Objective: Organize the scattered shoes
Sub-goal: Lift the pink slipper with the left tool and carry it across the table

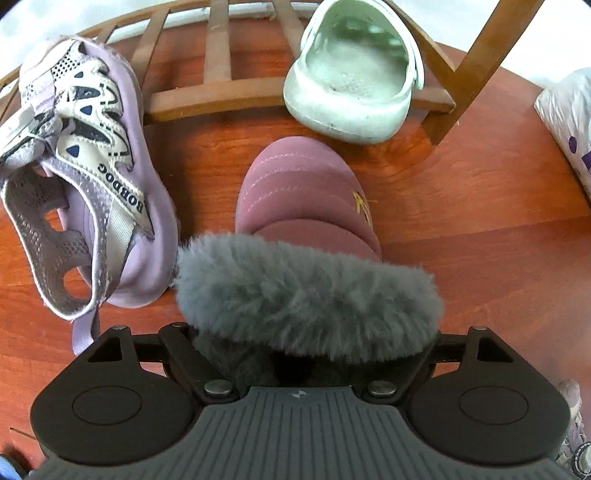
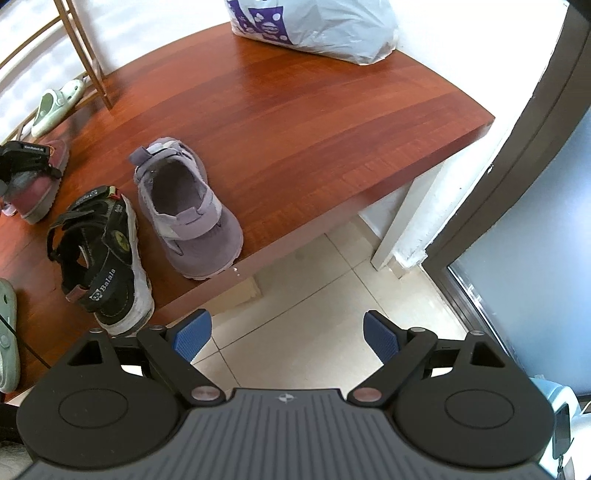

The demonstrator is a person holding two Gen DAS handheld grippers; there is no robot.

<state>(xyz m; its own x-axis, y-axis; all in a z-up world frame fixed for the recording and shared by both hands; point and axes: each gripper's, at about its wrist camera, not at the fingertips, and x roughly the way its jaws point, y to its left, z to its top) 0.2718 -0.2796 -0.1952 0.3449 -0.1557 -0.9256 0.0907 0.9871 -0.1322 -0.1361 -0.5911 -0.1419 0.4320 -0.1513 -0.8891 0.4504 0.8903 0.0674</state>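
Left gripper (image 1: 314, 343): its jaws sit at either side of the grey fur cuff of a pink fur-lined boot (image 1: 306, 199). The fingertips are buried in the fur, so a firm clamp cannot be confirmed, though the right wrist view shows this gripper seated on the boot's heel end. The boot's long axis runs straight away from the gripper, toe pointing at the wooden shoe rack (image 1: 218, 92). In the right wrist view its sole appears to rest on the red-brown bench (image 2: 295, 122).

Just left of the boot, close but not clearly touching, lies a lilac sandal (image 1: 92, 177), tipped on its side with its heel strap toward the camera. Beyond the boot's toe, a pale green clog (image 1: 351, 81) rests against the rack's front rail, opening facing the gripper.

Right gripper (image 2: 286, 338): jaws spread wide, holding nothing, hovering over the tiled floor past the bench's front edge. Nearest it, to its left, stand a black sandal (image 2: 107, 258) and a purple sneaker (image 2: 188, 210), side by side at the bench edge, heels toward the camera. Farther back sits a plastic bag (image 2: 314, 26).

Judgement: the left hand alone is on the boot; any transfer to the rack runs forward along the boot's own axis.
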